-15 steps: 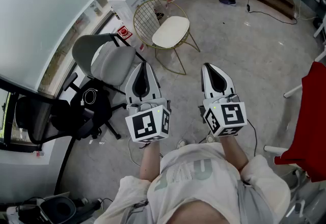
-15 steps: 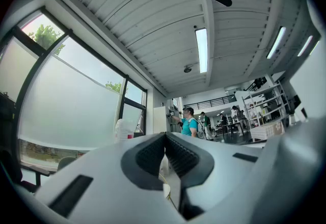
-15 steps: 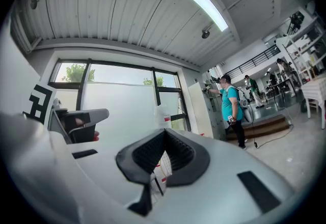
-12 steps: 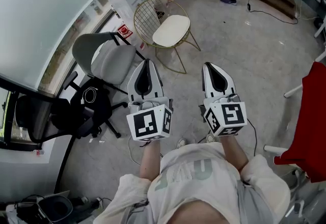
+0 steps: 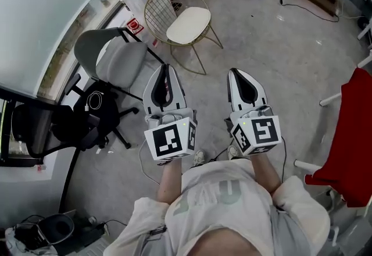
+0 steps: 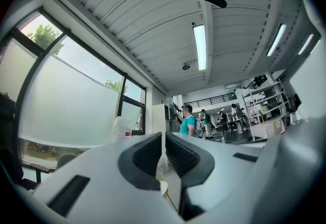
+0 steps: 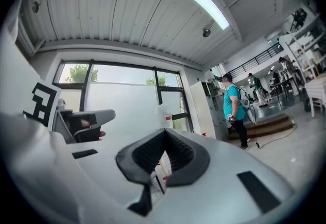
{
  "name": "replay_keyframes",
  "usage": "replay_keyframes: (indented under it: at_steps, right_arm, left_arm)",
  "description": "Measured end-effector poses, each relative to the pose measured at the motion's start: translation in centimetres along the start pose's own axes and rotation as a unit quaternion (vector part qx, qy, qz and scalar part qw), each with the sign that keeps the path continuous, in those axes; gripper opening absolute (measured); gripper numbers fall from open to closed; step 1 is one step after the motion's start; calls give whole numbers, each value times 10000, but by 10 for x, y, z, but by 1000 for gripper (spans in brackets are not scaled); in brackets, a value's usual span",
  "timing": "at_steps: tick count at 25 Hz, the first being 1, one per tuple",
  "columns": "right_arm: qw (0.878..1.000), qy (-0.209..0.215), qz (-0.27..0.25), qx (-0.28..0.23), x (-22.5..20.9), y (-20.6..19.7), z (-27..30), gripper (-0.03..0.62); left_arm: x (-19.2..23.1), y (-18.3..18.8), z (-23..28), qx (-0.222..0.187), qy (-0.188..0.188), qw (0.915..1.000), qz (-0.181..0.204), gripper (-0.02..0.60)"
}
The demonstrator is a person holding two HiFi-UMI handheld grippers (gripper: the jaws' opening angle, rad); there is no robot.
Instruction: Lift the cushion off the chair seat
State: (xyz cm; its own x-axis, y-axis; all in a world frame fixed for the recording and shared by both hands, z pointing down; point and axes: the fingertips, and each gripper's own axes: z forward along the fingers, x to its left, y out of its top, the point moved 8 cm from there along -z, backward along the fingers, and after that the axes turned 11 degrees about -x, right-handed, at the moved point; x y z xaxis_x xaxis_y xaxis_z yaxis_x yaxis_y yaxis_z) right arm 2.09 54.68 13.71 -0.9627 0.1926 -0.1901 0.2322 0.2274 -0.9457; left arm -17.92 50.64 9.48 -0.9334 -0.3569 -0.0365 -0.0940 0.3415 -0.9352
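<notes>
And there it was: the cushion (image 5: 188, 24), pale cream, lay flat on the seat of the gold wire chair (image 5: 158, 9), filling the seat and untouched. In the head view its long axis ran on a slant, from lower left up to upper right, with the chair's curved wire back wrapping its upper-left side. The chair stood on the grey floor (image 5: 290, 57) near the top of that view.

Both tools were held up in front of the person, side by side, well apart from the chair and pointing toward it. The left gripper (image 5: 165, 71) had its jaws pressed together at the tips with nothing between them; its own view (image 6: 163, 139) looked out over a bright hall with a person in a teal shirt (image 6: 187, 121) in the distance. The right gripper (image 5: 239, 73) was closed just the same and empty, and its view (image 7: 164, 136) caught that same teal shirt off to the right.

A grey office chair (image 5: 113, 63) sat left of the wire one. A red chair (image 5: 349, 138) stood at the right edge.
</notes>
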Motion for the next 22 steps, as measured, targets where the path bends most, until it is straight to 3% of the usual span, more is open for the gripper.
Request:
replay_keyframes:
  at_steps: [5, 16, 22]
  right_arm:
    - [9999, 130, 34, 62, -20, 3, -5, 17]
    - [9999, 105, 100, 56, -85, 20, -19, 17]
    - [9996, 180, 167, 126, -95, 17, -17, 15]
  left_arm:
    - [-17, -5, 5, 132, 61, 9999, -4, 17]
    - [-76, -9, 20, -73, 243, 9991, -346, 14]
    - [-81, -9, 23, -64, 269, 9993, -248, 14]
